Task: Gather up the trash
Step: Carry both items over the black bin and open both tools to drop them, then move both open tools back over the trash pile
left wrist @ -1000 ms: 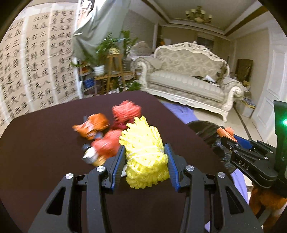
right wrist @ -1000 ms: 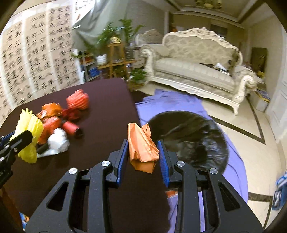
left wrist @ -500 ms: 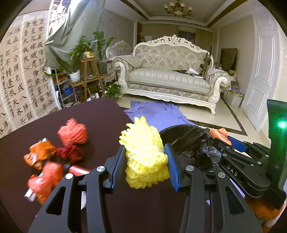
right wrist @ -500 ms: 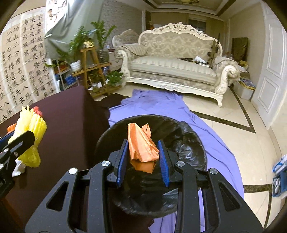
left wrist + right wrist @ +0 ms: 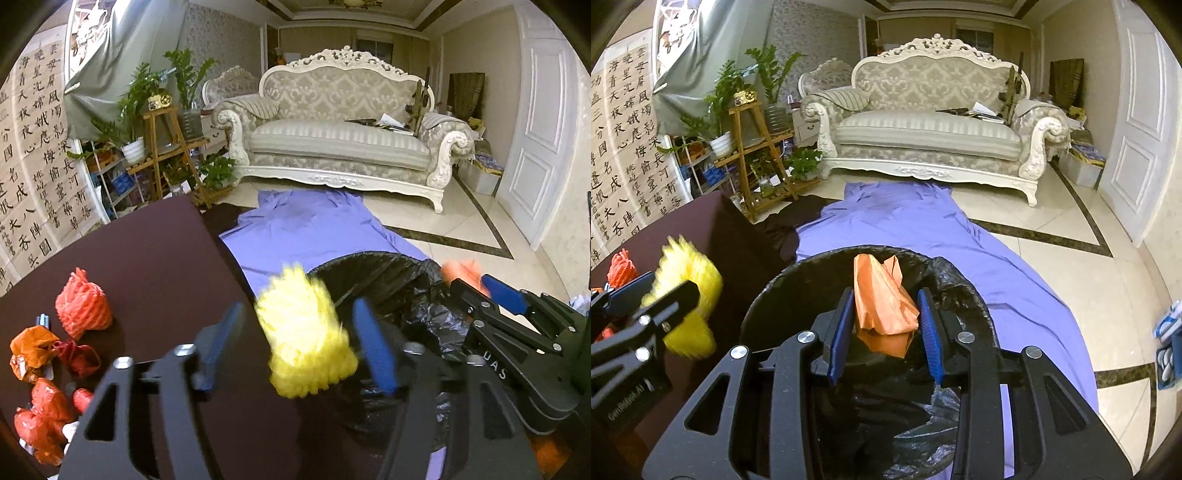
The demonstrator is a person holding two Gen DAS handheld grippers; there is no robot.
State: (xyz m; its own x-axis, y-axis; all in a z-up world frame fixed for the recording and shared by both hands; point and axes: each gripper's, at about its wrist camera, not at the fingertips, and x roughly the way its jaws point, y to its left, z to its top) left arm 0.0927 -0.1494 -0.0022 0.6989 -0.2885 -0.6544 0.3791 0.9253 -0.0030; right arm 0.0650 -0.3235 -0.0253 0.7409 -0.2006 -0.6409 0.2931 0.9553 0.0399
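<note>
Both grippers now over black-lined bin (image 5: 783, 295) instead of table (image 5: 147, 258). Left gripper (image 5: 299, 347) jaws opening, wide gaps both sides of yellow foam net (image 5: 306, 343), net blurred. Right gripper (image 5: 886, 328) jaws opening; orange wrapper (image 5: 882, 306) between pads, can't tell if gripped. Red scraps (image 5: 48, 424) near left, half cut off.
</note>
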